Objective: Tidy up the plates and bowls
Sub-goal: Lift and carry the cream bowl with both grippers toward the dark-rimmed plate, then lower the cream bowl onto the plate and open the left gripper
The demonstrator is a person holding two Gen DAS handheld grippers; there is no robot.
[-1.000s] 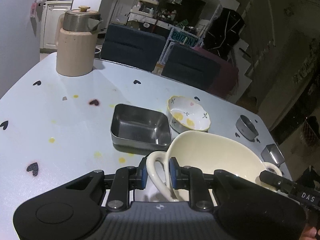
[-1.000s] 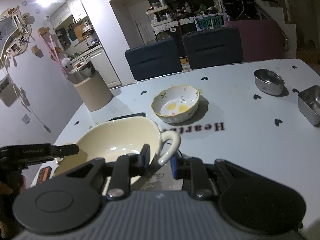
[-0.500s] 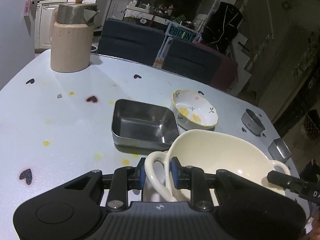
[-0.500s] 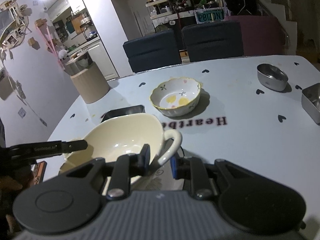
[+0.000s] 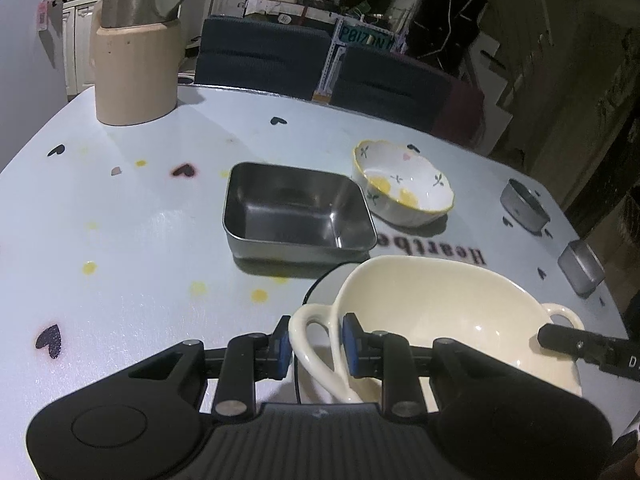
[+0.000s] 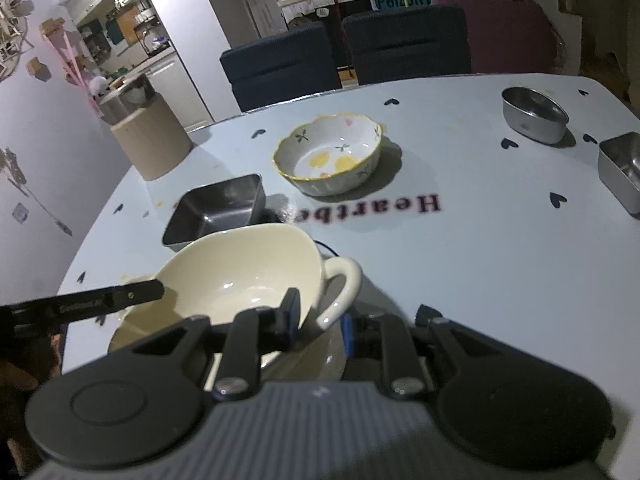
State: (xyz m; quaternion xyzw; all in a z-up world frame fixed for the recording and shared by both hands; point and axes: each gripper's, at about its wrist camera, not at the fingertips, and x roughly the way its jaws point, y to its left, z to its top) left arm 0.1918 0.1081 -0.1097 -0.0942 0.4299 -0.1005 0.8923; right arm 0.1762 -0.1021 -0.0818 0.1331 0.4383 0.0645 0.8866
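Holding a cream ceramic bowl with two loop handles (image 5: 440,320) low over the near edge of the pale blue heart-printed table (image 5: 120,240), one handle per gripper. At far left, standing well clear, a beige jug with a steel lid (image 5: 136,64). Nearer the middle, a square stainless-steel tray (image 5: 296,212), empty, just beyond the cream bowl's rim. Beside it to the right, almost touching, a scalloped white bowl with yellow and green flower print (image 5: 404,188). Further right, apart from both, a round steel bowl (image 5: 524,204) and a small square steel tin (image 5: 580,268) near the table's edge.

Left gripper (image 5: 315,346): blue pads pinching the bowl's left handle loop. Right gripper (image 6: 319,324): jaws likewise nipped on the opposite handle, one pad inside the rim line and one outside.

Beneath the cream bowl, a pale round plate with a dark rim (image 5: 322,294), only a sliver in view; touching or not, cannot tell.

Step in hand, by the look of it: seating the bowl on that plate. Next move calls for keeping both handles level, centring over the plate, then easing both sets of jaws apart together, not one first, lest the bowl tip.
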